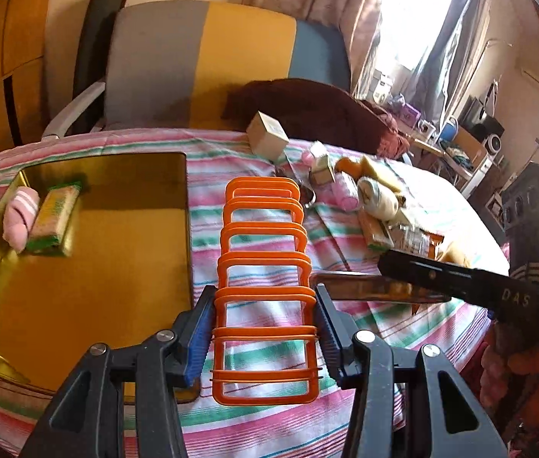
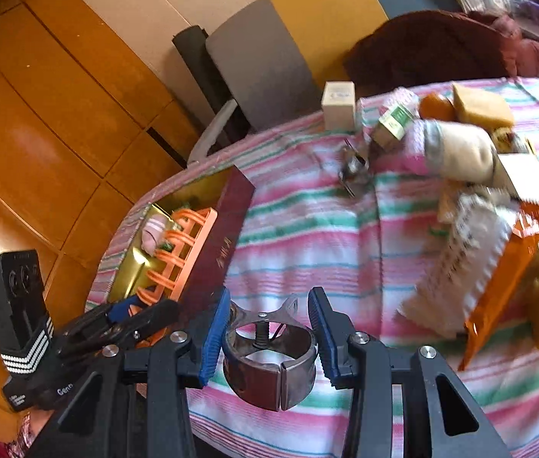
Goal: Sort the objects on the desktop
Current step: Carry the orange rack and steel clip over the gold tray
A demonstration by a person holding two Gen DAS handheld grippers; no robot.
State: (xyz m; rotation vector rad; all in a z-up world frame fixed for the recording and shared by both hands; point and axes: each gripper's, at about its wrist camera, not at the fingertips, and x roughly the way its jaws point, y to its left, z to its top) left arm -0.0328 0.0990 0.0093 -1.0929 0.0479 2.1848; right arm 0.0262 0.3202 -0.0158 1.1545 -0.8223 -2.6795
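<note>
Orange rack (image 1: 264, 297) between jaws, gold box (image 1: 90, 267) just left.

Both grippers share one build: black plastic linkage arms with triangular cut-outs and round silver screw heads at the joints. The left gripper (image 1: 265, 337) and the right gripper (image 2: 269, 337) carry ribbed blue pads (image 1: 197, 337) on the inner finger faces, and a black camera block with white stripes (image 2: 21, 313) sits above
</note>
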